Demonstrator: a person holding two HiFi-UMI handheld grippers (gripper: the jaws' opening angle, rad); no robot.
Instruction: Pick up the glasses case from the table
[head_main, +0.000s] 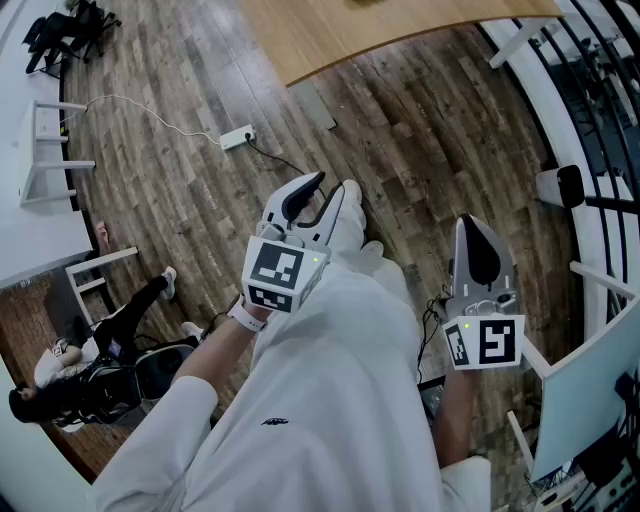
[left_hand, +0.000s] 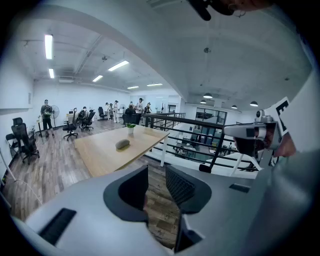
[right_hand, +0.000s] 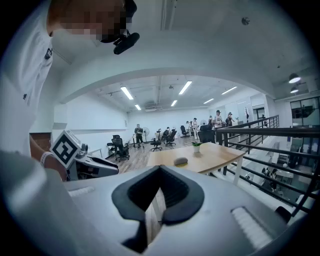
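Wood-plank flooring (head_main: 180, 90) fills the head view, with the light wooden bench (head_main: 400, 30) ahead of both tools. The person's white-clothed leg runs between and beneath the tools.

1. Left tool (left_hand: 156, 181): jaws stand a narrow gap apart. Nothing sits between them (only floor planks show through the gap). In the head view the left tool (head_main: 330, 190) points forward and downward.
2. Right tool (right_hand: 160, 169): jaw tips meet at the far end and are closed on nothing. In the head view the right tool (head_main: 472, 228) sits beside the leg, well apart from the left tool.
3. Glasses case (left_hand: 122, 144): lies flat on the bench (left_hand: 95, 155), well ahead of the left tool and slightly left of its jaws. From the right tool the glasses case (right_hand: 181, 161) lies well ahead and slightly right of the jaws. A small potted plant (right_hand: 196, 146) stands just beyond it.
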